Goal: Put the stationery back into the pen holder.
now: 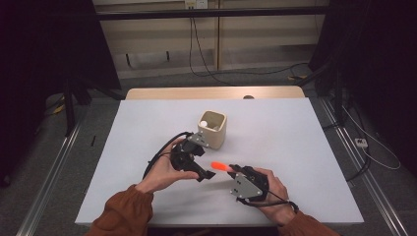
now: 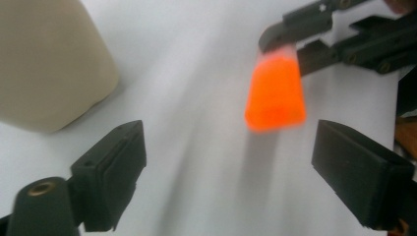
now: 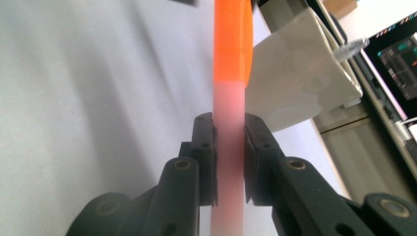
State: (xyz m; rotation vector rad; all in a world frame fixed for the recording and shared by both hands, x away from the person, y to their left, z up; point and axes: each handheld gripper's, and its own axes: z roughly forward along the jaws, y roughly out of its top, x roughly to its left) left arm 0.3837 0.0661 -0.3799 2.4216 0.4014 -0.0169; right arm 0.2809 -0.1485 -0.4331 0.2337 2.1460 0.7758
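Note:
A marker with a pale pink barrel point(image 3: 228, 162) and a bright orange cap point(image 2: 275, 93) is held level above the white table point(image 1: 275, 128). My right gripper point(image 3: 229, 147) is shut on the barrel, both pads pressed against it. In the high view that gripper point(image 1: 231, 170) sits at front centre with the orange cap point(image 1: 219, 166) pointing left. My left gripper point(image 2: 231, 157) stands open, its jaws wide on either side of the cap and clear of it. Seen from above, the left gripper point(image 1: 206, 174) is just left of the cap.
A beige cup point(image 1: 212, 129) stands upright behind the left gripper with a white object point(image 1: 203, 123) inside. It appears close at the left gripper view's upper left point(image 2: 49, 64). Cables lie on the floor beyond the table's far edge.

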